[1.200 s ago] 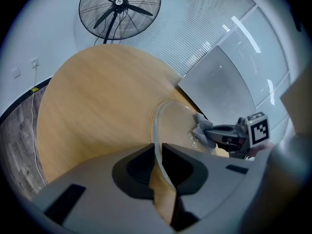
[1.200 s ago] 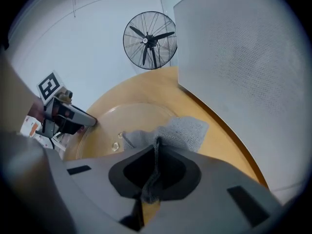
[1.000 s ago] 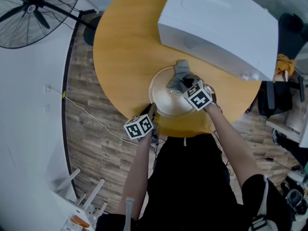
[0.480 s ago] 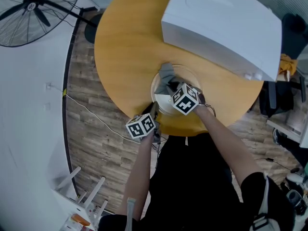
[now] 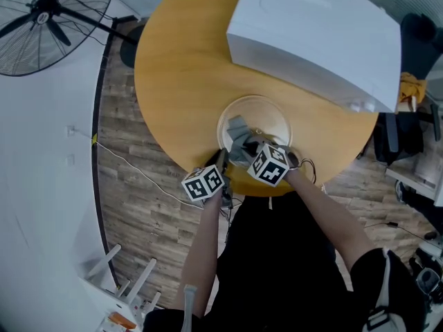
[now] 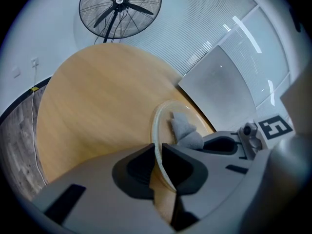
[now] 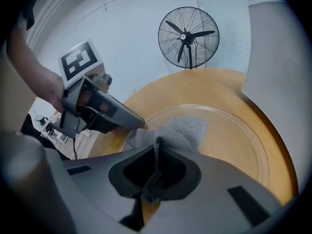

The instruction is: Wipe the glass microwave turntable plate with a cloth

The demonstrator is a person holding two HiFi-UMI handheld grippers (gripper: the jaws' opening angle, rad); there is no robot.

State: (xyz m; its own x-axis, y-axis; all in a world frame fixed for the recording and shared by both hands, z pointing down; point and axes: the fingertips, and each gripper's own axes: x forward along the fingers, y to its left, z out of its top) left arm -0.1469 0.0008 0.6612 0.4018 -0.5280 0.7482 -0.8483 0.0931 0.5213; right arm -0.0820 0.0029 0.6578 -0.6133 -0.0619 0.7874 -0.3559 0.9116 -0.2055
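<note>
Left tool (image 6: 157,156) clamps rim of glass plate (image 5: 266,111). Right tool (image 7: 156,152) pinches cloth (image 7: 181,129), cloth lying on plate close to clamped rim. Plate lies at surface (image 5: 173,75) edge. Risk: hard stroke drags plate over edge, or rim slips from clamp.

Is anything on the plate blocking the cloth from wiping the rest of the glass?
Nothing visible does. The cloth, pinched in the right gripper, lies directly on the glass plate, and the rest of the plate's surface is bare. The left gripper only clamps the near rim, beside the cloth.
</note>
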